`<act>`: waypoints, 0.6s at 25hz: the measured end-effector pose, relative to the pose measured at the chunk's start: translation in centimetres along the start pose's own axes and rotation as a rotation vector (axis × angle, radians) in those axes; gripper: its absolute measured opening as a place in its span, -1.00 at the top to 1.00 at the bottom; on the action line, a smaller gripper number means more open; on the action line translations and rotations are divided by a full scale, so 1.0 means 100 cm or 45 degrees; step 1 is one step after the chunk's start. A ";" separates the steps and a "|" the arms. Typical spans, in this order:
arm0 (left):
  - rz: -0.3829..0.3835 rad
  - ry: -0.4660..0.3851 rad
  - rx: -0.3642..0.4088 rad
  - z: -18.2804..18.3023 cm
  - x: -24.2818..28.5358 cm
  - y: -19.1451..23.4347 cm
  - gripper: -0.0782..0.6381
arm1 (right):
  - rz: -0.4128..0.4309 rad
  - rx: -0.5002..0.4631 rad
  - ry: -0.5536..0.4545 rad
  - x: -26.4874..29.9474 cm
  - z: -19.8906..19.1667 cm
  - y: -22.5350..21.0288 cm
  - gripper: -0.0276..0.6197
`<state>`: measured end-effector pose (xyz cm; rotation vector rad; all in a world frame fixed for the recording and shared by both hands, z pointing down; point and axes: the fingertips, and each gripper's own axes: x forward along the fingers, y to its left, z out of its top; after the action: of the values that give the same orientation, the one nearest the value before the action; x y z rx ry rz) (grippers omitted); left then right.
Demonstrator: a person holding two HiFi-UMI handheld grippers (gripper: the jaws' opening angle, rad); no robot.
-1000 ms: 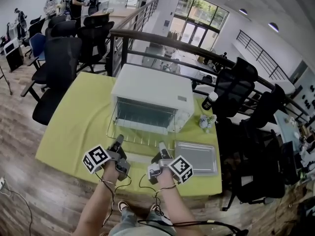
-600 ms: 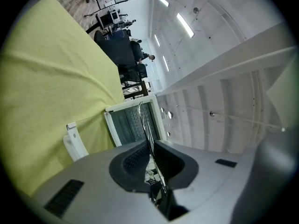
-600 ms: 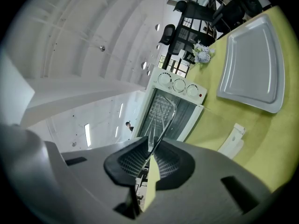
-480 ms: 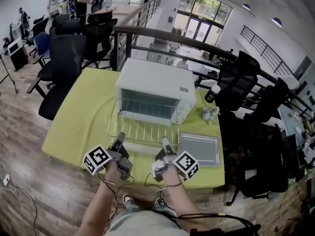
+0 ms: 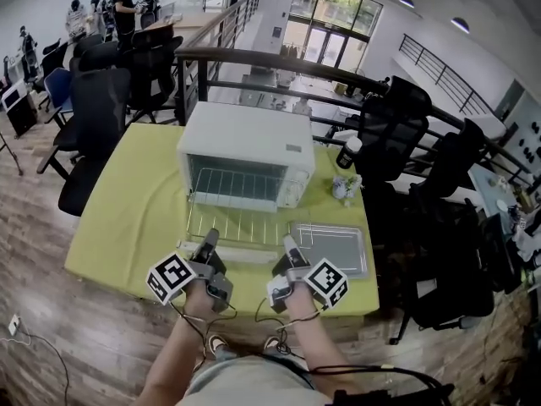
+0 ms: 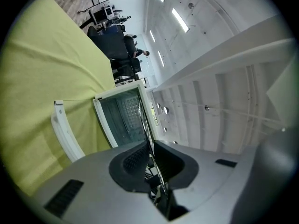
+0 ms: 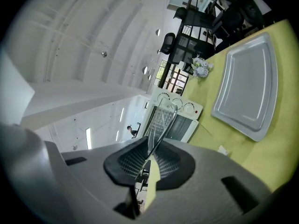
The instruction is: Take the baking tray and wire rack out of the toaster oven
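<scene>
The white toaster oven point(image 5: 245, 155) stands on the yellow-green table with its door down. The wire rack point(image 5: 241, 225) hangs level in front of the oven mouth, over the lowered door. My left gripper point(image 5: 207, 242) is shut on the rack's near left edge and my right gripper point(image 5: 290, 245) is shut on its near right edge. In the left gripper view the rack point(image 6: 145, 120) runs edge-on as a thin wire out of the left gripper point(image 6: 148, 148) towards the oven point(image 6: 124, 120). The right gripper point(image 7: 150, 155) pinches the rack point(image 7: 161, 120) likewise. The silver baking tray point(image 5: 330, 248) lies flat on the table, right of the rack; tray point(image 7: 250, 90).
A dark bottle with a white cap point(image 5: 347, 152) and a small flower pot point(image 5: 342, 187) stand right of the oven. The door's white handle point(image 6: 65, 134) juts towards me. A black railing point(image 5: 279, 66) and office chairs point(image 5: 97, 108) surround the table point(image 5: 127, 218).
Both grippers have drawn back towards me and risen slightly with the rack, which is now further out of the oven. The baking tray has not moved.
</scene>
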<state>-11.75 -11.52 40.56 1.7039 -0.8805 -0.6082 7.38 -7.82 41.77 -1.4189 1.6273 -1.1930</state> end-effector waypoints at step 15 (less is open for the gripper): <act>-0.027 0.147 -0.025 -0.083 0.044 -0.016 0.70 | -0.097 0.002 -0.133 -0.051 0.072 -0.039 0.80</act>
<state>-2.37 -9.98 41.59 1.7147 -0.7732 -0.5251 16.38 -4.34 42.29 -1.5280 1.5128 -1.1426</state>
